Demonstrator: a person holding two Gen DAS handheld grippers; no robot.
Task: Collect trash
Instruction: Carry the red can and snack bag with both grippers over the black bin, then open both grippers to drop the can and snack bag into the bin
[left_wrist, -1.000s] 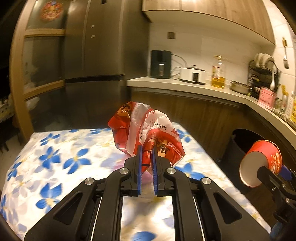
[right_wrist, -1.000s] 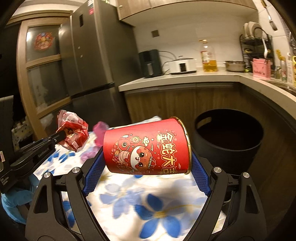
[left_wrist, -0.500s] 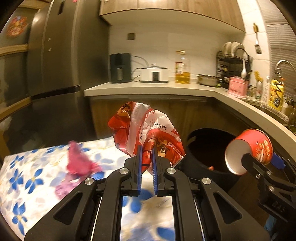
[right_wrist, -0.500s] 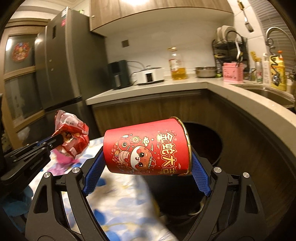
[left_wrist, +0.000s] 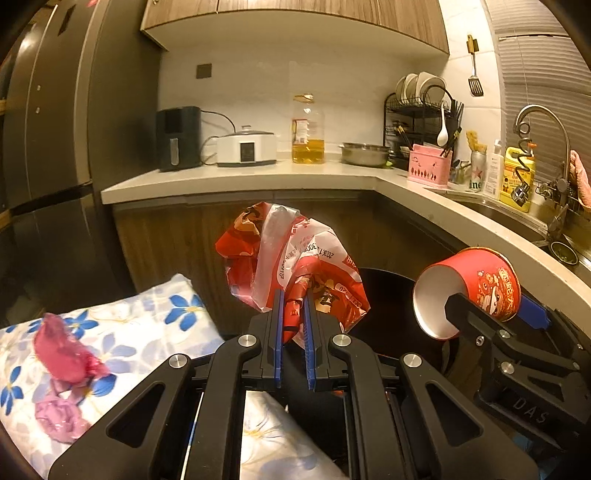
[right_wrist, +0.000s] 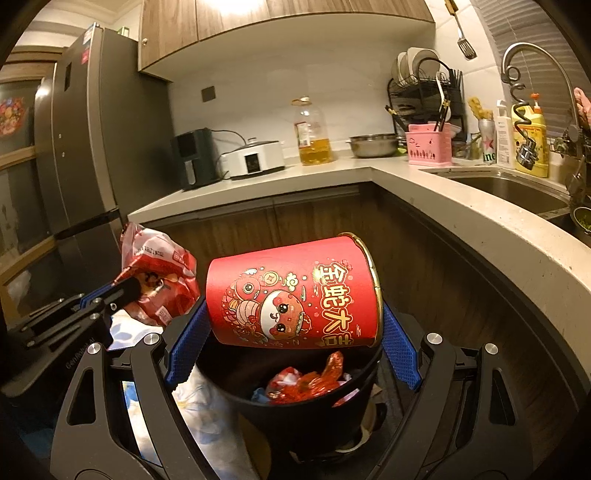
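My left gripper (left_wrist: 292, 332) is shut on a crumpled red and white snack wrapper (left_wrist: 291, 266) and holds it in the air at the near edge of the black trash bin (left_wrist: 391, 295). My right gripper (right_wrist: 291, 332) is shut on a red paper cup (right_wrist: 295, 295) lying sideways, directly above the bin (right_wrist: 295, 410), which holds red wrappers (right_wrist: 306, 380). The cup also shows in the left wrist view (left_wrist: 469, 295), and the wrapper in the right wrist view (right_wrist: 159, 277). Crumpled pink wrappers (left_wrist: 66, 358) lie on the floral tablecloth (left_wrist: 147, 332).
A curved countertop (right_wrist: 461, 229) wraps behind and to the right of the bin, with a sink (right_wrist: 509, 192), oil bottle (left_wrist: 308, 129), cooker (left_wrist: 245, 147) and dish rack (left_wrist: 424, 122). A tall fridge (right_wrist: 85, 155) stands at the left.
Both grippers have swung right from over the table to the trash bin, still holding the wrapper and the cup. The bin's inside now shows under the cup.
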